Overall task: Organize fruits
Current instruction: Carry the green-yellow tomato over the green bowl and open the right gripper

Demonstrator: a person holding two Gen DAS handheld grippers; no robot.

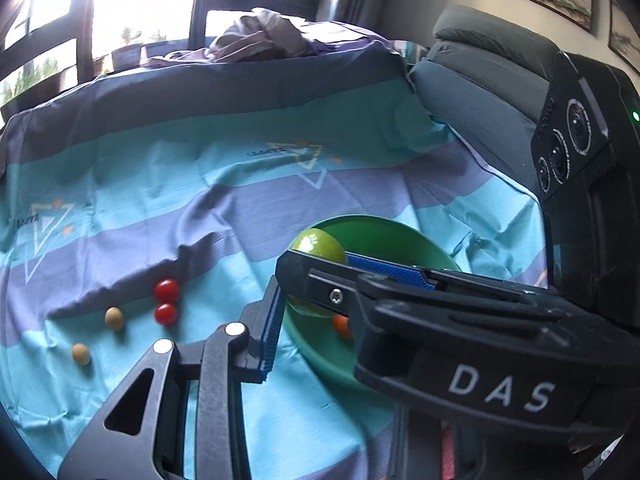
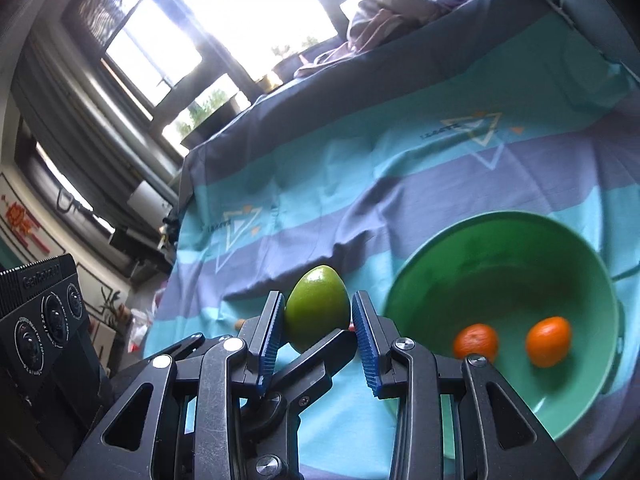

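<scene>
My right gripper [image 2: 318, 314] is shut on a green lime-like fruit [image 2: 318, 308] and holds it above the cloth, just left of the green bowl [image 2: 568, 248]. Two small orange fruits [image 2: 476, 340] [image 2: 547, 341] lie in the bowl. In the left wrist view the same green fruit [image 1: 316, 242] shows in the right gripper [image 1: 320, 268], at the bowl's [image 1: 384, 232] near-left rim. Only one blue-padded finger [image 1: 270, 336] of my left gripper shows; the right gripper hides the other. Two red cherry tomatoes [image 1: 166, 290] [image 1: 165, 314] and two tan round fruits [image 1: 114, 317] [image 1: 80, 353] lie on the cloth to the left.
A striped teal and purple cloth [image 1: 200, 200] covers the table. Crumpled fabric [image 1: 260, 36] lies at its far edge by the windows. A dark padded chair [image 1: 480, 80] stands at the right.
</scene>
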